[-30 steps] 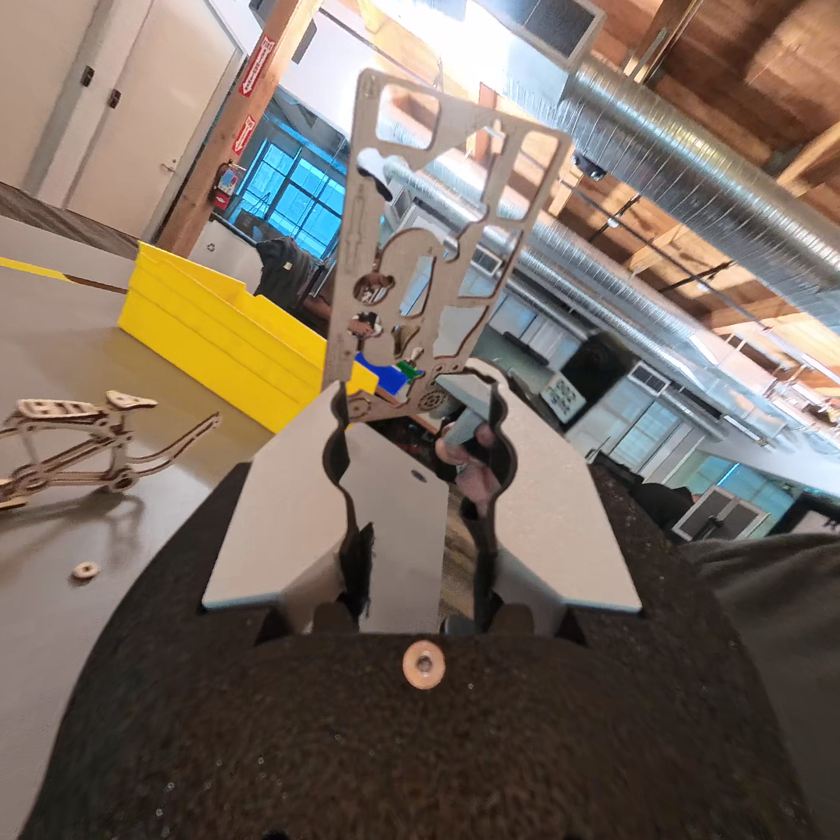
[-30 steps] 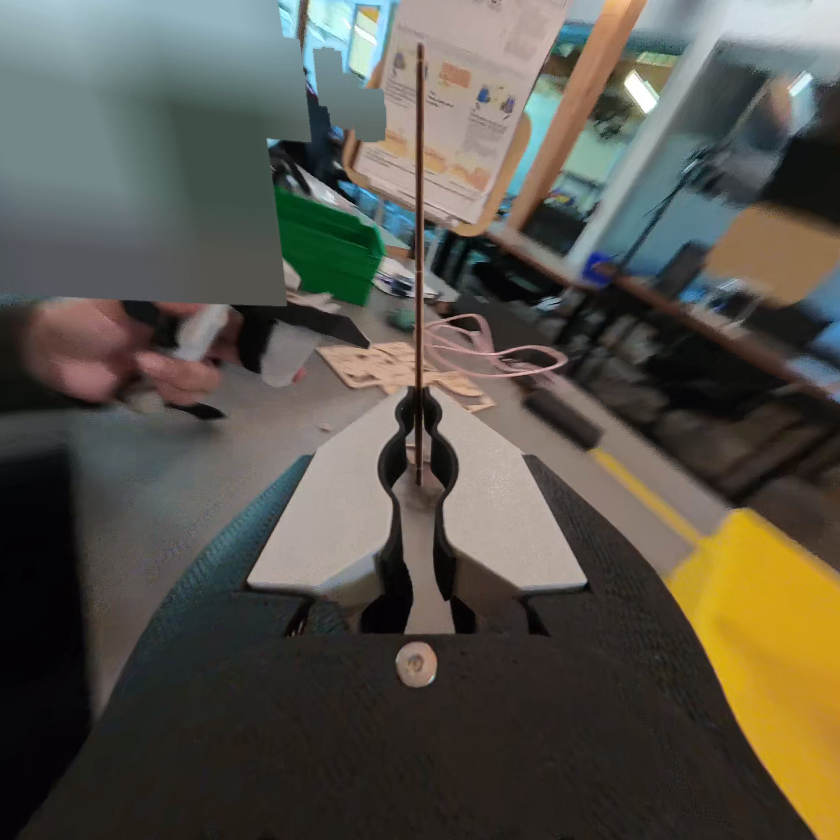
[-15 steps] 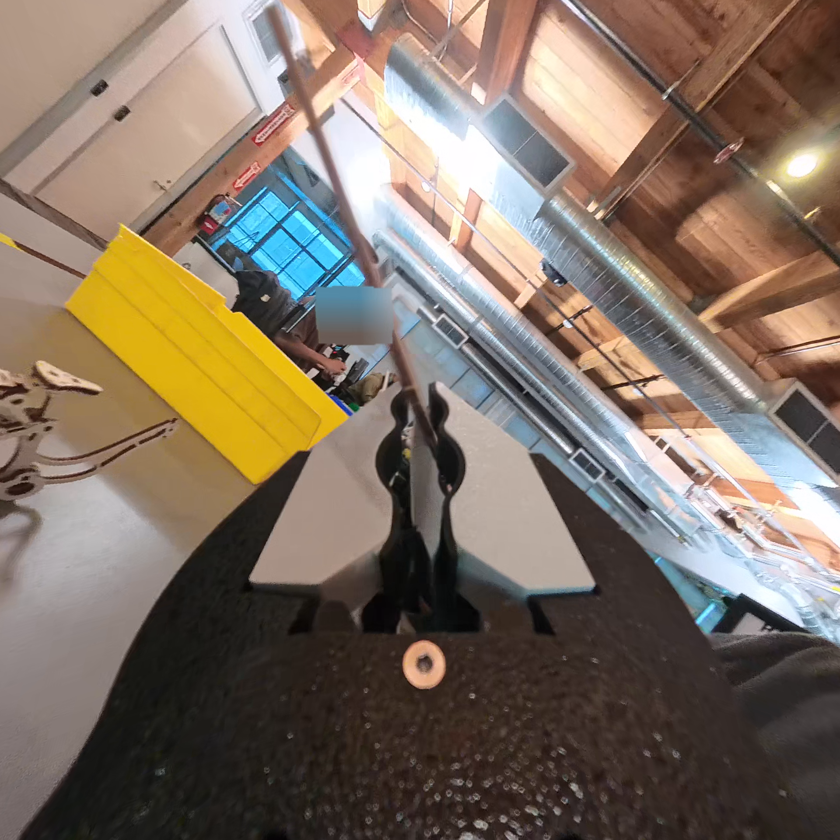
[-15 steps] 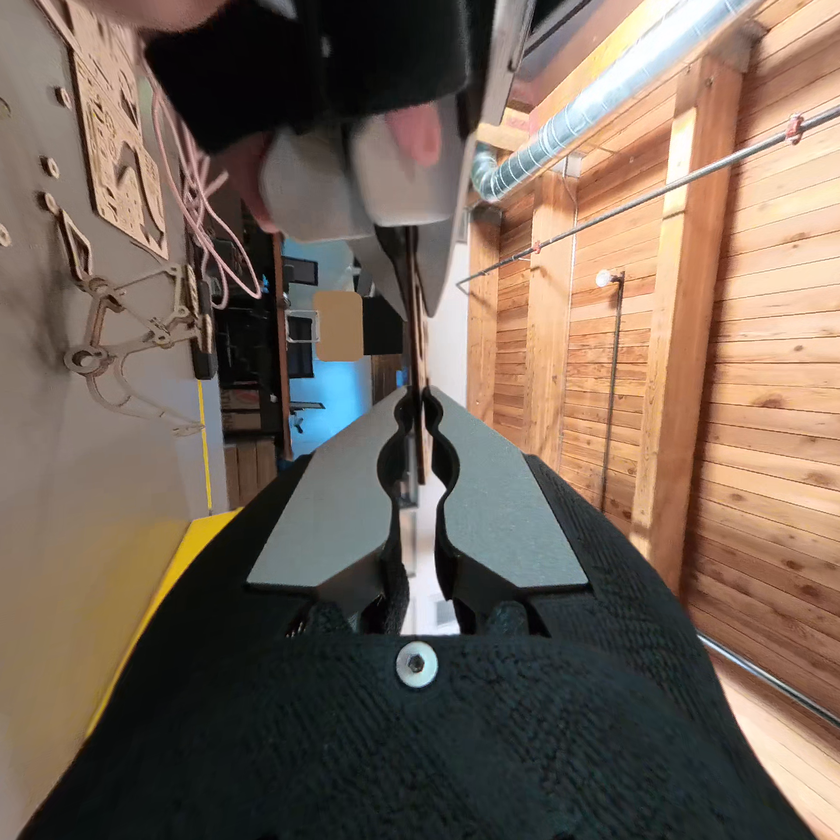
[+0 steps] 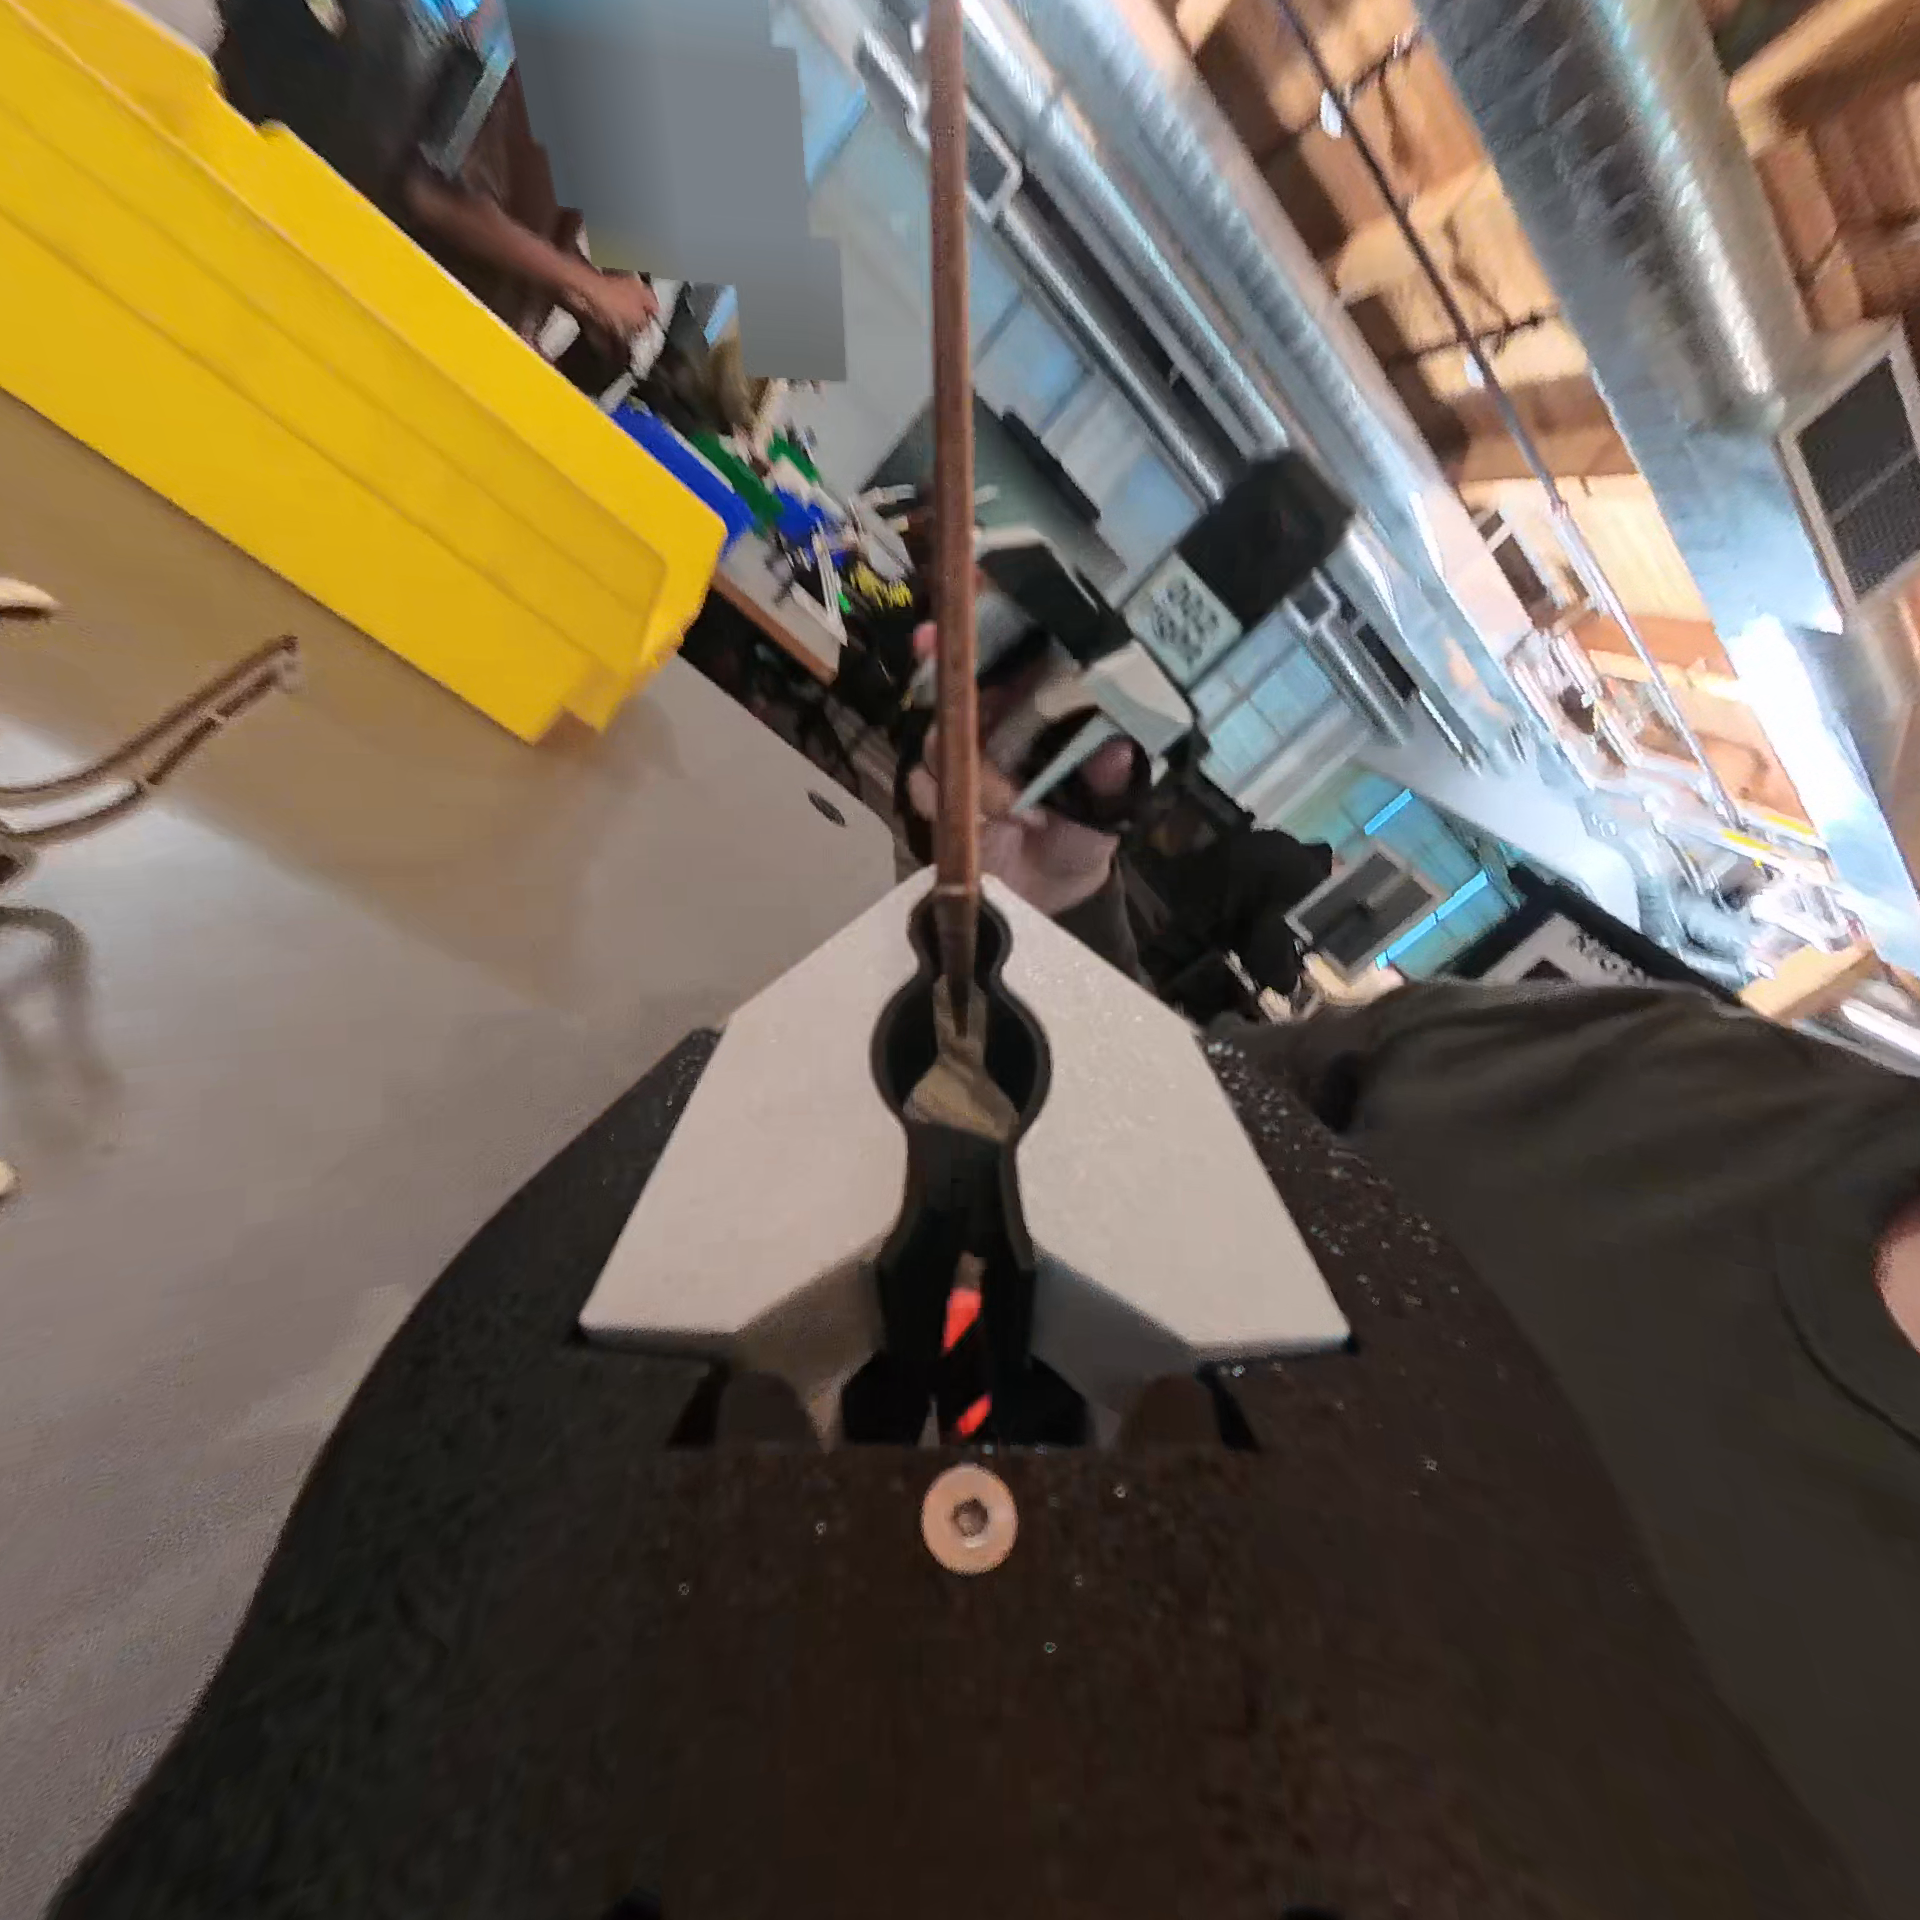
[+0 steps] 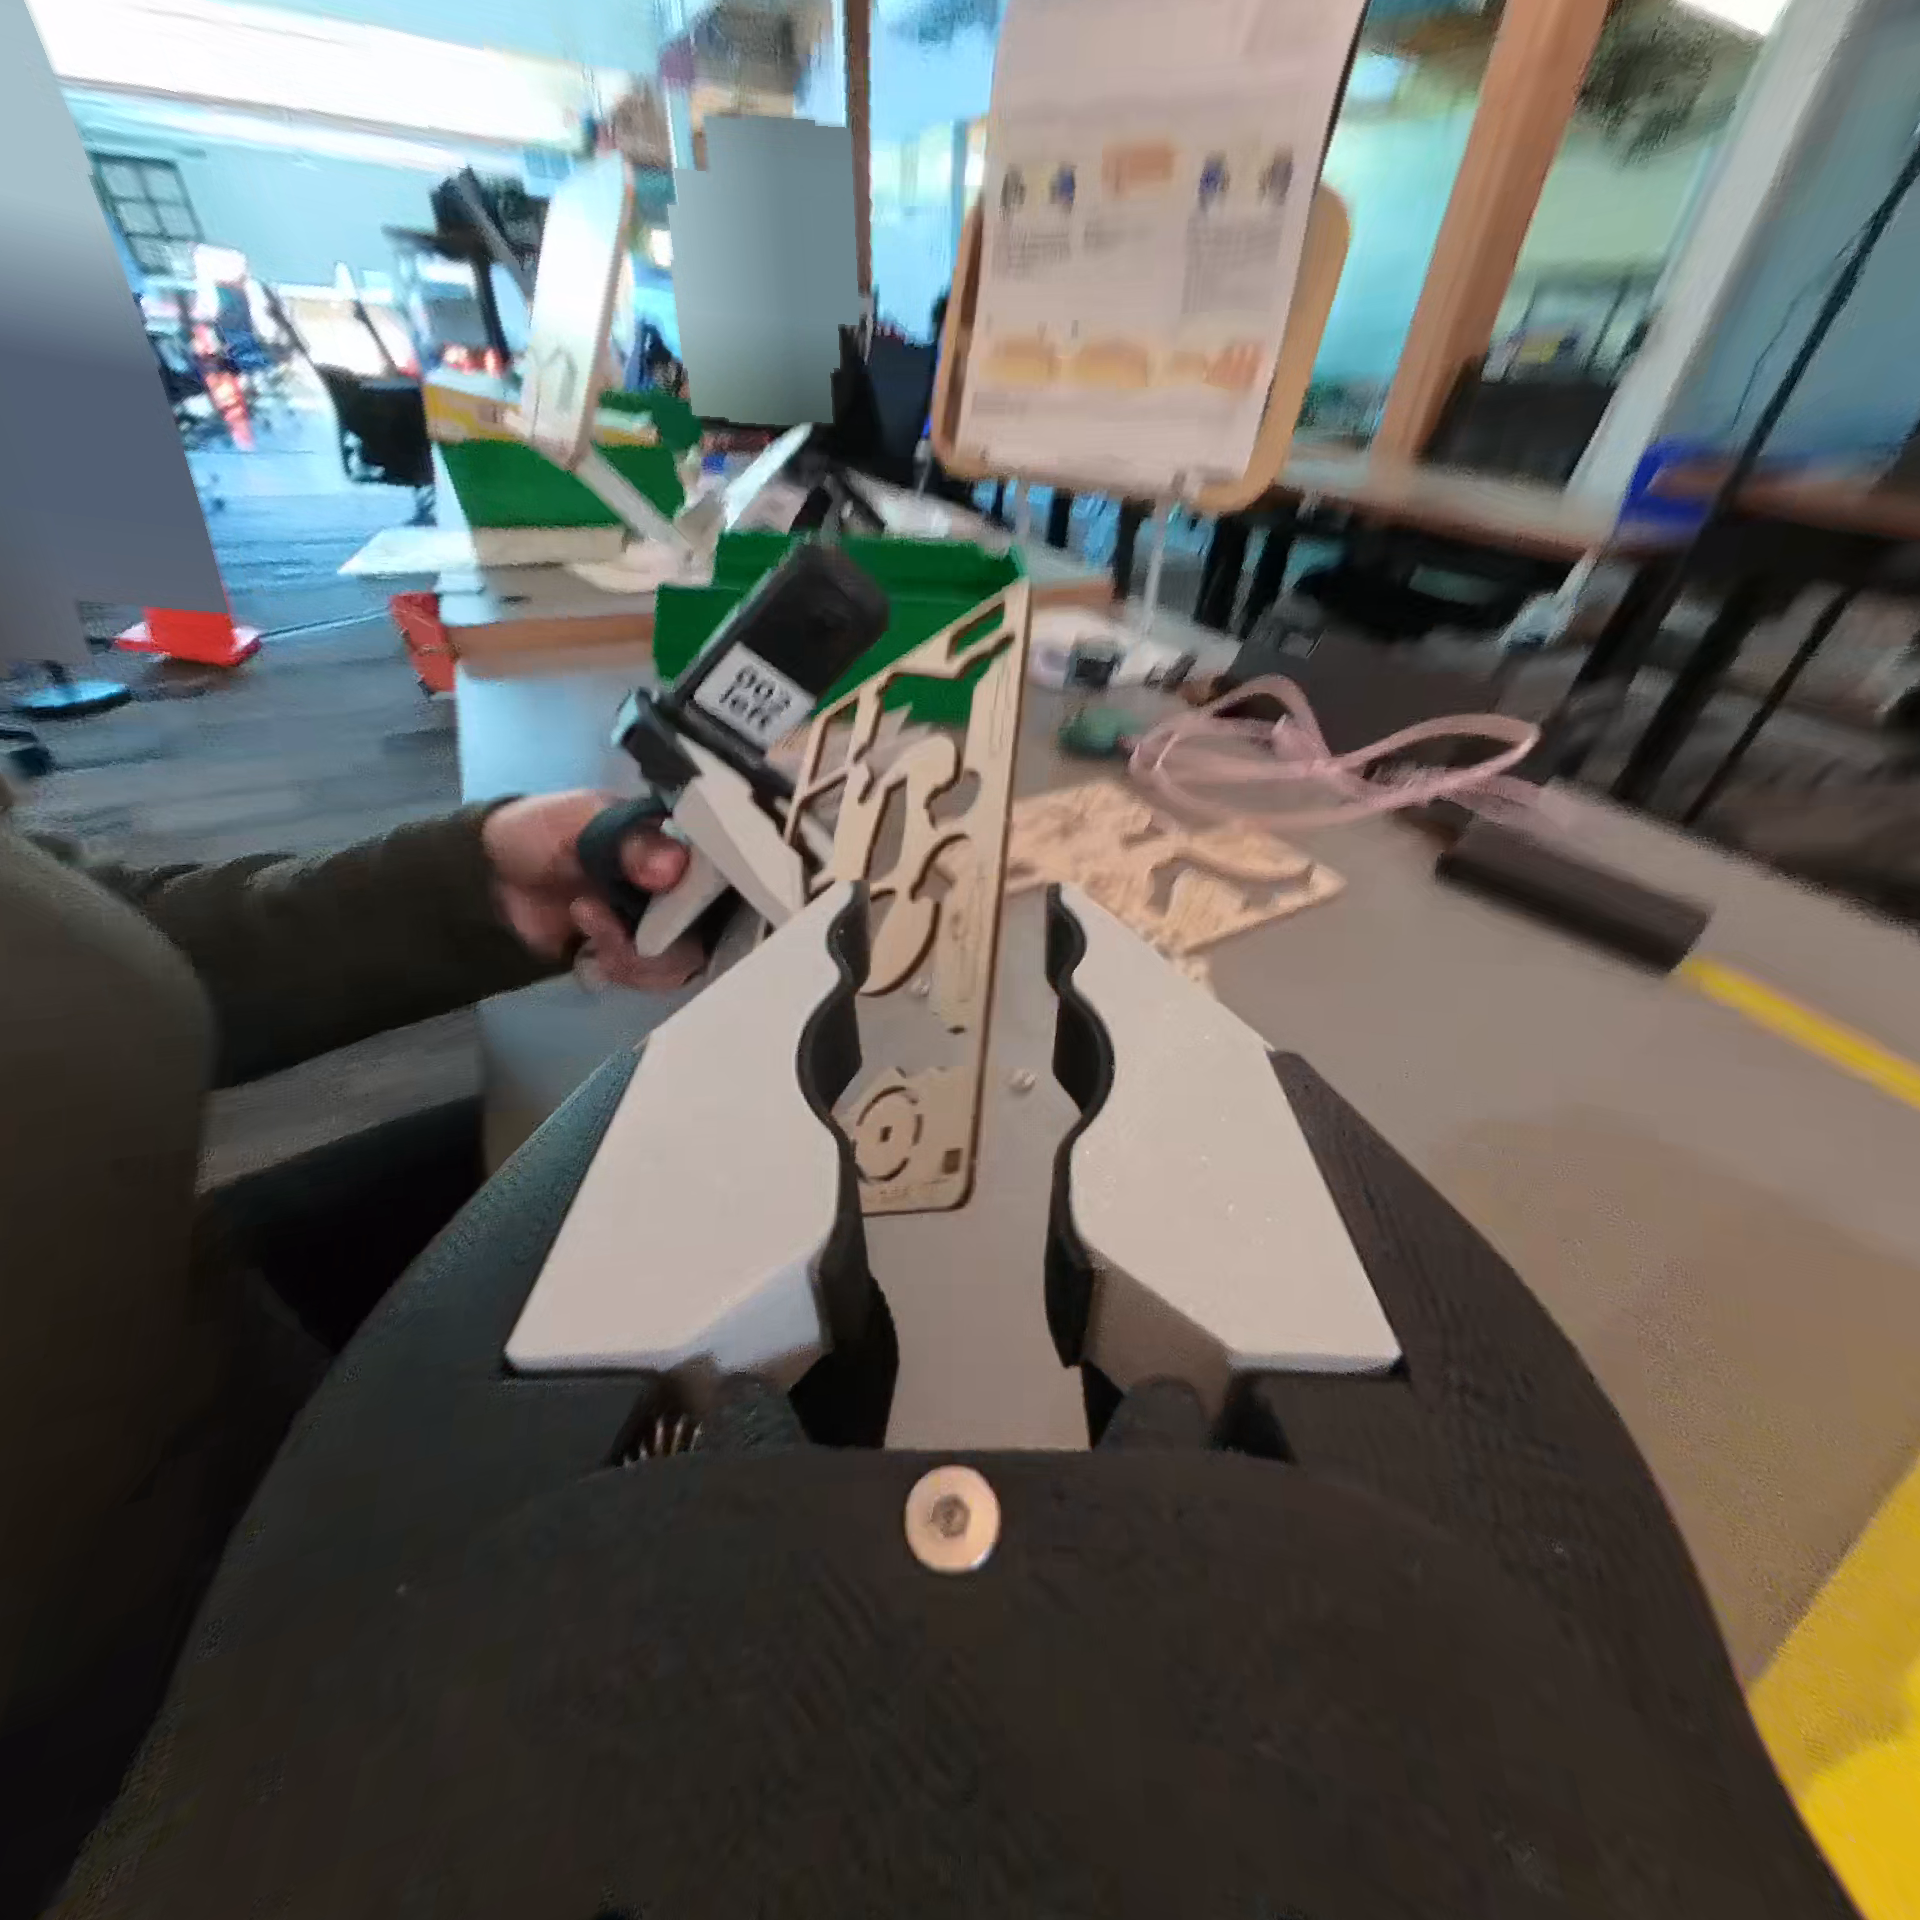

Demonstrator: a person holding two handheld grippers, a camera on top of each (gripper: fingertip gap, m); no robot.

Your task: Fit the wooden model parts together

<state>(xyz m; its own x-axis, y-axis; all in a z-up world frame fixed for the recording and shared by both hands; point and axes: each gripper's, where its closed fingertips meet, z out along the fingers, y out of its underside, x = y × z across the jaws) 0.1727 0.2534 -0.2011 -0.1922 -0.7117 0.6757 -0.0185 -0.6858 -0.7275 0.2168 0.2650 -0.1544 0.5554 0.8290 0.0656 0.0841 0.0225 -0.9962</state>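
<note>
My left gripper (image 5: pixel 956 899) is shut on a thin wooden parts sheet (image 5: pixel 951 416), seen edge-on and standing straight up from the fingertips. In the right wrist view the same sheet (image 6: pixel 992 831), with several cut-out shapes, stands tilted between the fingers of my right gripper (image 6: pixel 956 920). Its jaws are wide apart and do not grip the sheet. The left gripper (image 6: pixel 779 862) holds the sheet's far left edge there, with a hand behind it. A partly built wooden model (image 5: pixel 145 738) lies blurred on the table at the left.
A yellow bin (image 5: pixel 312 343) stands at the back left of the grey table (image 5: pixel 468 935). Another wooden sheet (image 6: pixel 1143 873), a pink cord (image 6: pixel 1330 758), a black cylinder (image 6: pixel 1569 894), a green bin (image 6: pixel 831 623) and an instruction sheet on a stand (image 6: pixel 1143 239) are beyond the grippers. The tips of one gripper are about 7 cm away from the tips of the other.
My left gripper shut on the sheet, then my right gripper opened and let go of it. Both views swung round, and the right one is level again.
</note>
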